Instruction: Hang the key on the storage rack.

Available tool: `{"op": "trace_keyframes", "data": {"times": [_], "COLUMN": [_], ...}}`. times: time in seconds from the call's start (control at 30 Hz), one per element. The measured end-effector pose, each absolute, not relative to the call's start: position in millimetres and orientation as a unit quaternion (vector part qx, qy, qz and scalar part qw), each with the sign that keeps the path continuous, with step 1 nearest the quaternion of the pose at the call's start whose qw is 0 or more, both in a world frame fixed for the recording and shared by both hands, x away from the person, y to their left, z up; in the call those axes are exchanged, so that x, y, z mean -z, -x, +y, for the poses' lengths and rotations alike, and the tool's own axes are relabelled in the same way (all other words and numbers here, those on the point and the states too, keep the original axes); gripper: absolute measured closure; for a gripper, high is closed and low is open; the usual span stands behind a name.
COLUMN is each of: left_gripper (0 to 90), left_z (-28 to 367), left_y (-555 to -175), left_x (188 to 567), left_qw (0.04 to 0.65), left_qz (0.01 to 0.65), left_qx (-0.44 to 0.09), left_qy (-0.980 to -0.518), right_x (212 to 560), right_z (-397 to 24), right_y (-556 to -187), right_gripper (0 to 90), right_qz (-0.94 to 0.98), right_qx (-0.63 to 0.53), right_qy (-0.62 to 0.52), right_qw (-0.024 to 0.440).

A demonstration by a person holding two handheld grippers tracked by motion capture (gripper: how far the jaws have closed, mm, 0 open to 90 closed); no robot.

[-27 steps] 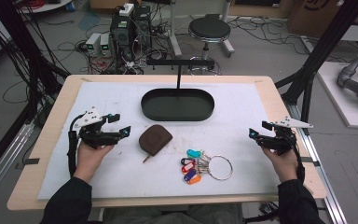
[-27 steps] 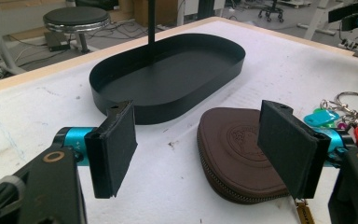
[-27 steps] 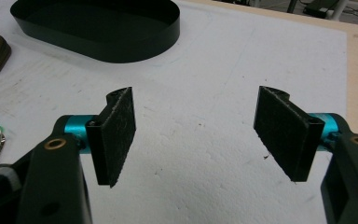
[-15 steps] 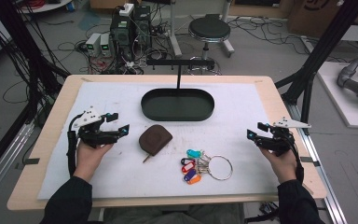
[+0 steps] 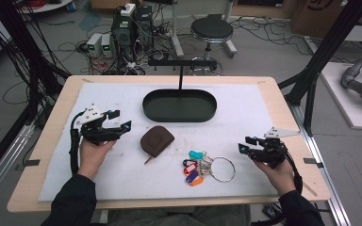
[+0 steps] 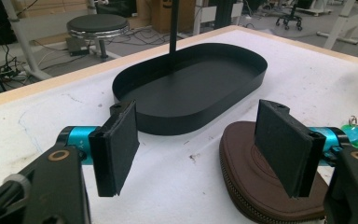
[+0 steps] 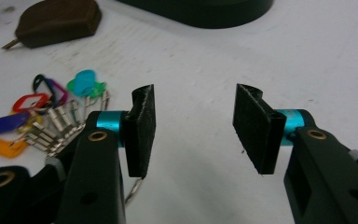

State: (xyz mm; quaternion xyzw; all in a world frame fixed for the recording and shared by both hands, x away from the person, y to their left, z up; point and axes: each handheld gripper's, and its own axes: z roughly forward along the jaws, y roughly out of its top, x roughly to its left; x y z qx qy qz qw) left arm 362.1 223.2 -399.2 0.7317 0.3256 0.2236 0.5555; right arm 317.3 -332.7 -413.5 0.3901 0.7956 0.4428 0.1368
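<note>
Both grippers (image 6: 193, 154) (image 7: 193, 133) open, empty

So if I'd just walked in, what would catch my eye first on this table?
Probably the bunch of keys with bright coloured tags on a big ring, lying near the front of the white table mat. Just left of it sits a brown zipped pouch, and behind both stands a black oval tray. At either side a hand holds an open black gripper, left and right.
</note>
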Motion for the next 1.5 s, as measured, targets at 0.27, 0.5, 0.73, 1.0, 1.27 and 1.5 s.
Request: {"op": "trace_keyframes", "data": {"times": [0.27,0.5,0.73,1.0,1.27,1.5], "left_gripper": [31.3,31.3,31.3,31.2,31.2,31.2], "left_z": [223,224,223,220,220,222], "left_y": [-364,-364,-365,-365,-364,-360], "left_x": [401,400,401,403,403,405], "left_qw": [0.557,0.553,0.549,0.534,0.53,0.525], "left_qz": [0.328,0.329,0.332,0.336,0.336,0.339], "left_qx": [-0.226,-0.23,-0.228,-0.225,-0.222,-0.217], "left_qy": [-0.729,-0.73,-0.733,-0.743,-0.747,-0.75], "right_x": [422,433,443,443,442,432], "right_z": [-322,-310,-297,-296,-290,-291], "right_y": [-307,-308,-306,-306,-311,-318], "right_gripper": [57.5,64.2,70.5,82.6,87.7,88.0], "right_qz": [0.816,0.842,0.868,0.873,0.872,0.849], "right_qx": [-0.421,-0.386,-0.344,-0.337,-0.334,-0.372], "right_qy": [-0.378,-0.364,-0.344,-0.332,-0.331,-0.342], "right_qw": [0.117,0.1,0.098,0.119,0.134,0.157]}}
